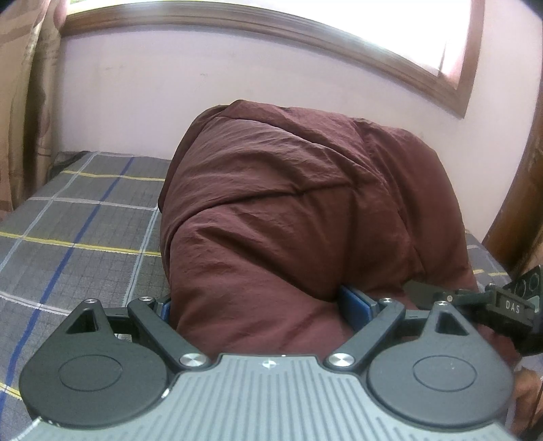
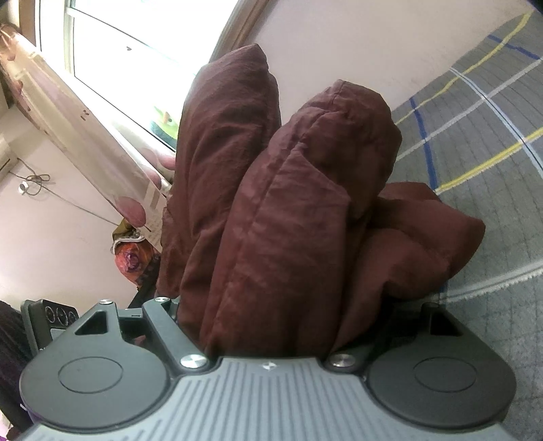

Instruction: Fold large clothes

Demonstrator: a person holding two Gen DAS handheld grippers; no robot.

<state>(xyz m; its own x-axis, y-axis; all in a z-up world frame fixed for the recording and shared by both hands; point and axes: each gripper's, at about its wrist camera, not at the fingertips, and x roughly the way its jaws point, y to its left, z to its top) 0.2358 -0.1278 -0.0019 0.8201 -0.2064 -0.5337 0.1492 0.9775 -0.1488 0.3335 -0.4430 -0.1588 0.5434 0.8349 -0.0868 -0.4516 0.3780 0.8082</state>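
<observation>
A large, puffy maroon garment (image 1: 305,203) is lifted over the plaid bed. In the left wrist view a thick fold fills the space between my left gripper's (image 1: 261,305) fingers, and the blue pads (image 1: 353,300) press its sides. In the right wrist view the same maroon garment (image 2: 288,210) is bunched in thick folds between my right gripper's (image 2: 295,315) fingers, whose tips are hidden by cloth. The view is tilted sideways. The right gripper (image 1: 475,300) also shows at the right edge of the left wrist view, close beside my left one.
The bed has a grey plaid sheet (image 1: 78,224) with blue and yellow lines, also in the right wrist view (image 2: 482,142). A pink wall (image 1: 142,101) and wood-framed window (image 1: 305,30) stand behind. Curtains (image 2: 85,125) hang by the window.
</observation>
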